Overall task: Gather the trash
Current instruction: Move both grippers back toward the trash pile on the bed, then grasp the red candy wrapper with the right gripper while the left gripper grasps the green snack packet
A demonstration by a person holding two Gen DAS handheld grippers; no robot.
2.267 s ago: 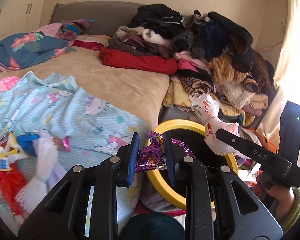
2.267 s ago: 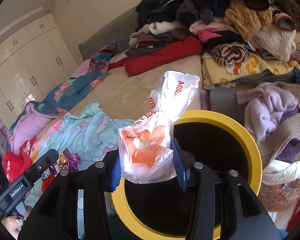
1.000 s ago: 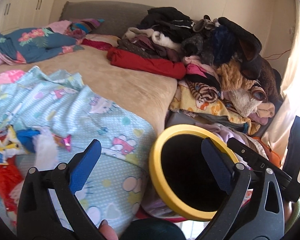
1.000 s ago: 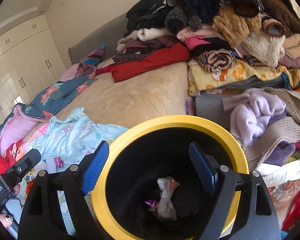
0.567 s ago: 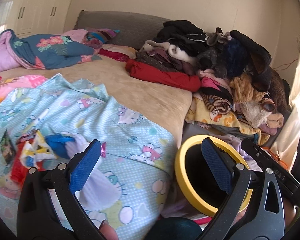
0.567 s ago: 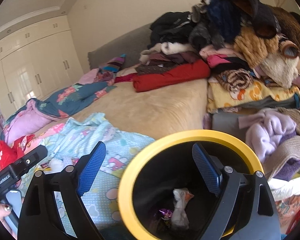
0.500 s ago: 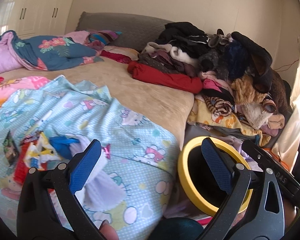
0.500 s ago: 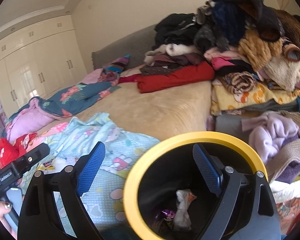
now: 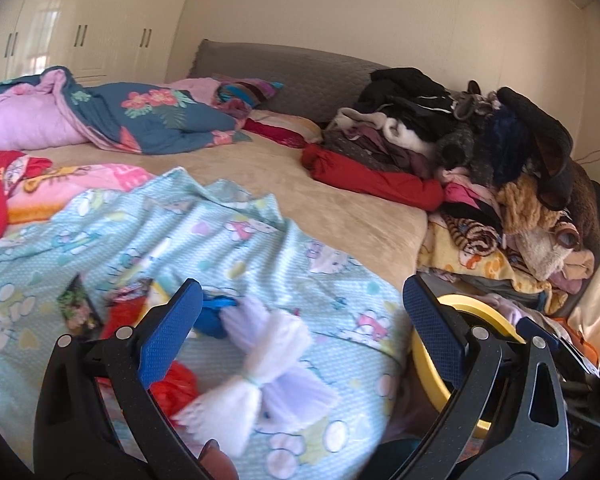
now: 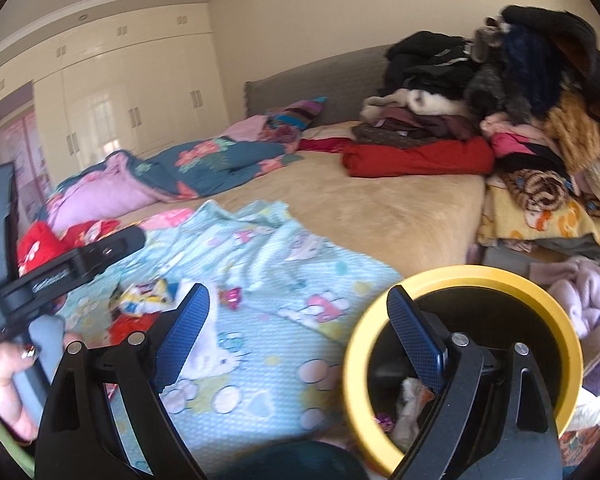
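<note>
Two grippers hang over a messy bed, and both are spread wide with nothing between their blue pads. The left gripper [image 9: 298, 328] points at the light blue cartoon blanket [image 9: 236, 248], right above a heap of trash lying on it. In that heap a white crinkly bag [image 9: 260, 364] tied in the middle sits closest, with a blue scrap [image 9: 212, 314] just behind it, a red wrapper [image 9: 172, 386] just beside it and a small dark packet [image 9: 76, 306] farther to the left. The right gripper [image 10: 298, 326] points at the edge of the same blanket, with the yellow-rimmed black bin [image 10: 556, 292] low on its right side. The bin stands just off the blanket's edge, beside the bed. Inside the bin lie a white and orange bag [image 10: 410, 404] and a small purple wrapper [image 10: 382, 420]. A hand [image 10: 8, 384] with painted nails shows to the left of the blanket, holding the left gripper's handle. A tall pile of clothes [image 10: 520, 92] sits far behind the bin, and a flowery blue quilt [image 9: 148, 116] lies far behind the blanket.
</note>
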